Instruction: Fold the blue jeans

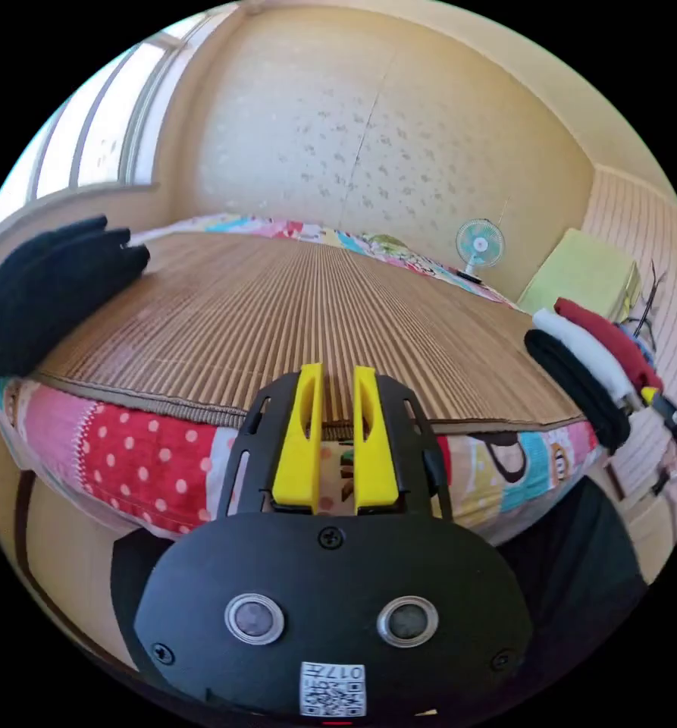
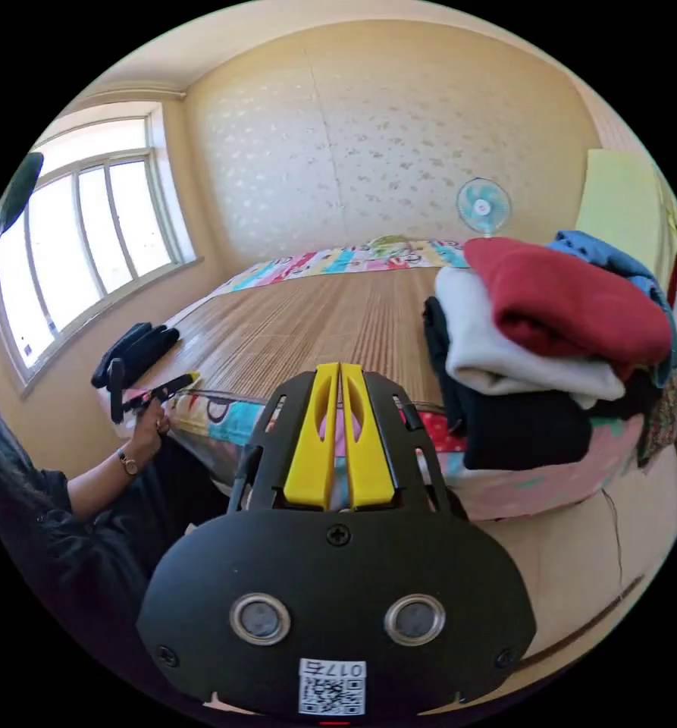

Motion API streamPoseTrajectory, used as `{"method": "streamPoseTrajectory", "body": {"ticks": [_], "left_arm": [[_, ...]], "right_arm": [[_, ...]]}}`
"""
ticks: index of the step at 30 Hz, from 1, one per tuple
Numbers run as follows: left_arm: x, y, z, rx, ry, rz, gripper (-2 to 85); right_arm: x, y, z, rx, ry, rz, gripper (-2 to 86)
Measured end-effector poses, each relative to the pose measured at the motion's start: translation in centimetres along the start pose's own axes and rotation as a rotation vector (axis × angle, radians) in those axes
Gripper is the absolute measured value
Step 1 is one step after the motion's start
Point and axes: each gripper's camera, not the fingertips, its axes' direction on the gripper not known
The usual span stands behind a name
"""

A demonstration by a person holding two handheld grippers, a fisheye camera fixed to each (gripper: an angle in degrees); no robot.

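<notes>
The right tool (image 2: pixel 340 371), clenched on nothing, sits near the blue jeans (image 2: pixel 619 265) atop the pile (image 2: pixel 535 356); left tool (image 1: pixel 337 377) slightly parted.

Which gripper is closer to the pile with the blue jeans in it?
Probably the right gripper. The clothes pile sits close beside it, with the blue jeans at the back. From the left gripper, that pile lies farther off.
</notes>
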Motion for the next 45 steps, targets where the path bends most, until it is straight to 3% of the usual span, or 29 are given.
{"method": "streamPoseTrajectory", "body": {"ticks": [7,11,14,18,19,21,26,34,37,41,43,45], "left_arm": [[-5.5,1.4,0.2,0.032,0.209,-0.168,0.5],[-7.3,2.1,0.0,0.046,0.265,-0.162,-0.8],[-7.7,2.4,-0.2,0.054,0.247,-0.143,-0.9],[-9.1,2.9,-0.3,0.065,0.272,-0.145,-1.0],[-9.2,3.0,-0.3,0.067,0.272,-0.144,-1.0],[-9.8,3.2,-0.4,0.072,0.276,-0.144,-1.0],[-11.1,3.5,-0.4,0.078,0.297,-0.147,-1.0],[-12.4,3.7,-0.3,0.085,0.306,-0.139,-1.0],[-12.9,3.7,-0.2,0.087,0.320,-0.143,-1.0],[-13.4,3.6,-0.1,0.090,0.335,-0.144,-1.0],[-13.5,3.6,-0.1,0.091,0.342,-0.145,-1.0],[-13.6,3.5,0.0,0.092,0.349,-0.144,-1.0]], "right_arm": [[4.7,-5.2,-6.7,0.198,0.361,0.209,9.7],[7.2,-9.2,-7.3,0.239,0.439,0.236,12.8],[9.3,-12.8,-4.3,0.153,0.513,0.209,13.7],[12.8,-18.0,3.3,-0.193,0.565,0.302,9.7],[12.6,-19.6,4.0,-0.197,0.586,0.300,5.2],[11.7,-22.6,4.3,-0.173,0.657,0.299,4.2],[6.0,-32.2,1.3,0.060,0.383,0.197,2.9],[-9.7,-45.5,-2.8,0.292,-0.429,-0.140,1.8],[-12.2,-46.7,-3.8,0.414,-0.666,-0.116,1.8],[-12.8,-46.8,-1.2,0.377,-0.632,-0.067,1.9],[-13.1,-45.2,3.6,0.165,-0.393,-0.100,2.1],[-12.8,-42.0,8.3,-0.026,-0.277,-0.170,2.3]]}}
